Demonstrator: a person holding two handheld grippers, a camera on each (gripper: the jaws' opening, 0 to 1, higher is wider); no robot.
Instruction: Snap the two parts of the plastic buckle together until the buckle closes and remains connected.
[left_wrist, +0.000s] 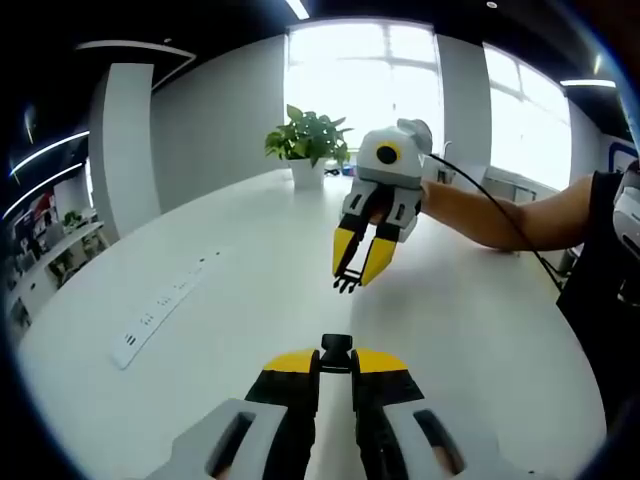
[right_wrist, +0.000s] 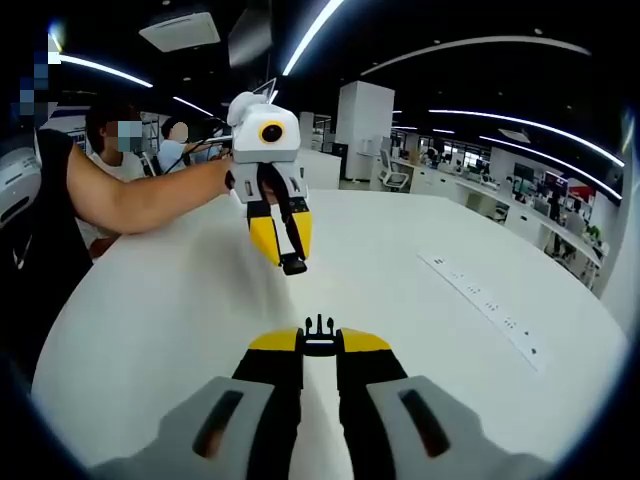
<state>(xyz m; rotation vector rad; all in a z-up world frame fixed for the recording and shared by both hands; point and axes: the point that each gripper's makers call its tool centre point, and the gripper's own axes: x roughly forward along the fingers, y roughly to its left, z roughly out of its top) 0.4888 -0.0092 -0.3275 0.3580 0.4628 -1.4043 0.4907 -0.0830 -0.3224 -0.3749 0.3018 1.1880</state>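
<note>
Two halves of a black plastic buckle are held apart above a white round table (left_wrist: 480, 330), one in each gripper. In the left gripper view, the left gripper (left_wrist: 336, 362) has its yellow-tipped jaws drawn close on the black socket half of the buckle (left_wrist: 337, 347), which stands up from the tips with its long axis along the jaws, pointing away from the camera. Across the table in that view, the right gripper (left_wrist: 359, 268) hangs tips-down, its jaws nipped on the black pronged half of the buckle (left_wrist: 347, 283), prongs pointing down and toward the camera.

In the right gripper view the pronged half (right_wrist: 319, 325) sits upright between the right gripper's (right_wrist: 319, 342) near-closed tips, its three prongs pointing forward. The left gripper (right_wrist: 282, 245) is in the air opposite it, gripping the socket half (right_wrist: 294, 264), which points downward.

A long white power strip (left_wrist: 160, 308) lies flat on the table; its markings are too small to read. A green potted plant (left_wrist: 308, 140) stands at the far edge before bright windows. No legible writing shows on either part.
</note>
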